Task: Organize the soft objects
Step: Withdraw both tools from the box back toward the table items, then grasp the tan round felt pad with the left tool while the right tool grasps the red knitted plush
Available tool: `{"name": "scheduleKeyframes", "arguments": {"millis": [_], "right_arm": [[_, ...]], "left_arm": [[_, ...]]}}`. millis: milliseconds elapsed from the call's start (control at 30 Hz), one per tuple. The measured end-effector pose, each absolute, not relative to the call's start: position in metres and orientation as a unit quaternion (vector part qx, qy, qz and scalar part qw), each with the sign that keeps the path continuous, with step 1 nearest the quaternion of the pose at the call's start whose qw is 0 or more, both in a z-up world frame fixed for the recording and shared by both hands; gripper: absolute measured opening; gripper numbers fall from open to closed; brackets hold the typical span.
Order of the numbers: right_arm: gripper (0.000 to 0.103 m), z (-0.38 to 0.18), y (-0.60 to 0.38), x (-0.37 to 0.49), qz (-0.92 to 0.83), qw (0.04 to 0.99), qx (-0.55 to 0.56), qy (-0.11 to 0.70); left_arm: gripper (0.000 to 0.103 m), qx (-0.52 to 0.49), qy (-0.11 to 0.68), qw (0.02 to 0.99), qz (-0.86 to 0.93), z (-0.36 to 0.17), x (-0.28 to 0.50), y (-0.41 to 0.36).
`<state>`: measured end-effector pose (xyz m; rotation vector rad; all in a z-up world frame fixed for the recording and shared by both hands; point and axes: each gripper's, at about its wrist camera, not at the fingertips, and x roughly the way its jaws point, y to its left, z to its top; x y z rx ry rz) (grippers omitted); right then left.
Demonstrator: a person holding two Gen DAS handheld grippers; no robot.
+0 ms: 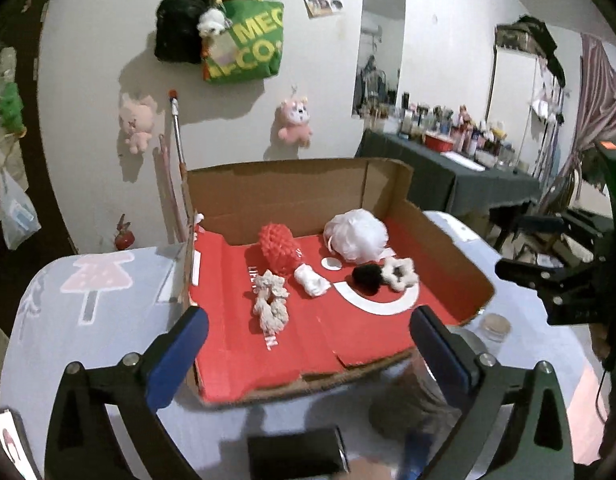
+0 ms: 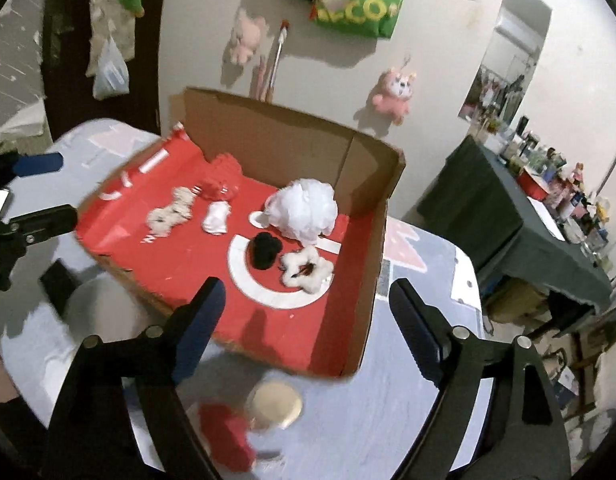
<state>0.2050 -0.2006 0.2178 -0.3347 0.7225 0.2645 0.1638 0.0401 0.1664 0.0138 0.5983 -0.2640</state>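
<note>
Lying on a table covered with a pale printed cloth, a cardboard box with a red printed floor is seen open at the top and torn along its near edge. Inside it, from left to right in the left wrist view, are noted a beige scrunchie, a red spiky ball behind it, a small white rolled cloth, a black pom-pom, a white fluffy scrunchie touching the pom-pom, and a white mesh bath puff near the back wall. All six are resting on the box floor, none held. The left gripper is seen above the near edge of the box, its blue-padded jaws spread wide with nothing between them. The right gripper is seen over the near right corner of the box, jaws likewise parted and empty. Outside the box, near its front edge, a small round jar with a pale lid is noted on the cloth, with a blurred red object just beside it. On the wall behind, a green tote bag and a pink plush toy are hung.
</note>
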Motion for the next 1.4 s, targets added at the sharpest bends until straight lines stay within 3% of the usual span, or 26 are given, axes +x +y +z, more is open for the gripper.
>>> {"name": "scheduleKeyframes", "arguments": {"millis": [233, 533, 833, 1133, 1333, 1400], "right_arm": [[0.087, 0.214, -0.212, 0.138, 0.12, 0.931, -0.139, 0.314], [0.087, 0.17, -0.233, 0.084, 0.085, 0.943, -0.079, 0.312], [0.087, 0.12, -0.245, 0.09, 0.091, 0.928, -0.032, 0.36], [0.087, 0.101, -0.249, 0.112, 0.122, 0.915, 0.011, 0.385], [0.083, 0.097, -0.247, 0.12, 0.139, 0.909, 0.019, 0.393], [0.076, 0.095, -0.247, 0.122, 0.141, 0.906, 0.021, 0.398]], "left_arm": [[0.103, -0.01, 0.271, 0.955, -0.12, 0.157, 0.109, 0.035], [0.103, -0.014, 0.276, 0.955, -0.112, 0.119, 0.059, 0.025], [0.103, -0.016, 0.326, 0.939, -0.111, 0.071, 0.063, 0.023], [0.091, -0.016, 0.359, 0.925, -0.12, 0.051, 0.075, 0.029], [0.085, -0.013, 0.377, 0.917, -0.131, 0.043, 0.083, 0.028], [0.085, -0.013, 0.381, 0.915, -0.136, 0.041, 0.085, 0.027]]}}
